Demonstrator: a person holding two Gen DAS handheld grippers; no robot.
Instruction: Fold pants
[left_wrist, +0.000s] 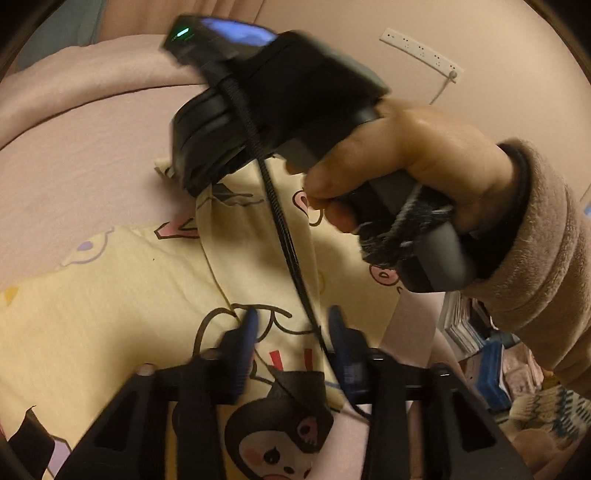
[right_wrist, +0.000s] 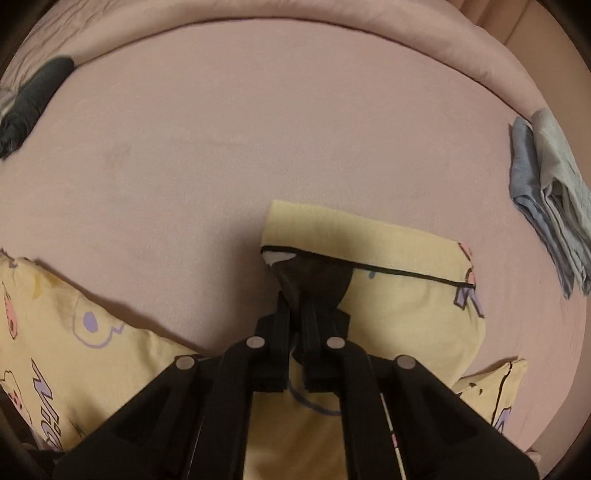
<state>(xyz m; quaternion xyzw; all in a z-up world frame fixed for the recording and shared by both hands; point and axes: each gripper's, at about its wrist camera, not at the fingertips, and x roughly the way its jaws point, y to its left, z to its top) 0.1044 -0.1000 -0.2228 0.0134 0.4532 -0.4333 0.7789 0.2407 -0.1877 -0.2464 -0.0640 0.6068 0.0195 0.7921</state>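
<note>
Pants (right_wrist: 406, 314) lie across the bed's near edge. Our right gripper (right_wrist: 295, 295) pinches their hem; left gripper (left_wrist: 291, 325) hovers half-spread just above the fabric.

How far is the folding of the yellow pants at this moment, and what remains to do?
Early stage. Done: the yellow pants lie on the pink bed with one part already turned over. In hand: the right gripper is shut on the pants near the black-trimmed edge; the left gripper sits over the fabric, its fingers apart, grip unclear. Left: the pants are still spread and wrinkled, so the main folds and final flattening remain.
</note>
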